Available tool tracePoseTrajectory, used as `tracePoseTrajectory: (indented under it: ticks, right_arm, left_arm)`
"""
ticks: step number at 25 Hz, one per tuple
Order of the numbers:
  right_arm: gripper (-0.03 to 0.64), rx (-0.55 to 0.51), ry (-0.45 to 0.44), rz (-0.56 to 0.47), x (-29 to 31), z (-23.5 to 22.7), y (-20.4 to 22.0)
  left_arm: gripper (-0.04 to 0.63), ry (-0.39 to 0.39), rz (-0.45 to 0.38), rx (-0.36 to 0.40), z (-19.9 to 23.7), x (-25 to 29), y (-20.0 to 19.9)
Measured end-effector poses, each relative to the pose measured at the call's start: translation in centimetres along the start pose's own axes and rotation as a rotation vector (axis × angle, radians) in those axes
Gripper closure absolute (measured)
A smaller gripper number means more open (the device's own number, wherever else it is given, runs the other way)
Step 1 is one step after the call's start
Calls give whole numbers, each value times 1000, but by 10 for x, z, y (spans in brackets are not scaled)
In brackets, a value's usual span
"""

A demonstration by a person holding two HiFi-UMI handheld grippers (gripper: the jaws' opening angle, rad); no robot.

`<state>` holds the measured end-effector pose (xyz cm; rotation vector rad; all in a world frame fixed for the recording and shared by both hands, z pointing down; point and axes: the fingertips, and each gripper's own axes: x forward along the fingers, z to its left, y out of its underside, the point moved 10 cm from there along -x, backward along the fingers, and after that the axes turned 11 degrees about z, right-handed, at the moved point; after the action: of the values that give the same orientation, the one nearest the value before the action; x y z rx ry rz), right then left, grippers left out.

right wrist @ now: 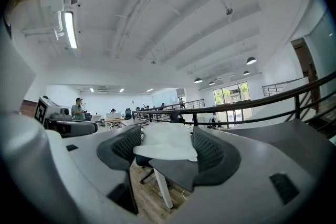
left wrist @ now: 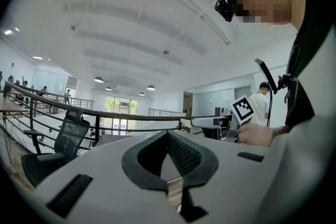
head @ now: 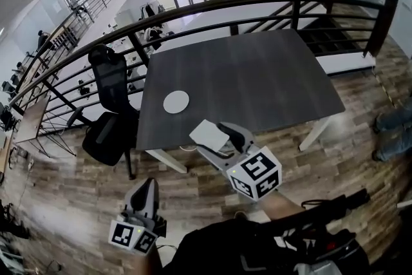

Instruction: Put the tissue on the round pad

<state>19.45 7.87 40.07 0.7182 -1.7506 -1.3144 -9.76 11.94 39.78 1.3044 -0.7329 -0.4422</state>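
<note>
A white round pad [head: 176,102] lies on the dark grey table [head: 257,80], near its front left part. A white folded tissue [head: 208,134] hangs just over the table's near edge, to the right of and nearer than the pad. My right gripper [head: 215,140] is shut on it. In the right gripper view the tissue [right wrist: 167,140] sits between the two dark pads [right wrist: 212,152] of the right gripper [right wrist: 167,153]. My left gripper [head: 149,185] is low over the floor, short of the table, shut and holding nothing. In its own view the left gripper [left wrist: 169,157] looks over the table towards the railing.
A black office chair [head: 111,103] stands against the table's left side. A dark curved railing [head: 257,6] runs behind the table. A person's shoes [head: 393,132] rest on the wooden floor at the right. The right gripper's marker cube [left wrist: 242,108] shows in the left gripper view.
</note>
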Motion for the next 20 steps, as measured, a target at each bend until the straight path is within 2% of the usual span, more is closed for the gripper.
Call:
tracePoseTrajectory:
  ticks: [8, 20]
  right_arm:
    - [302, 14, -18, -2, 21, -16, -4]
    - [302, 22, 58, 22, 90, 0, -29]
  left_arm:
    - [591, 11, 18, -9, 13, 22, -4]
    - [591, 74, -5, 11, 105, 35, -20]
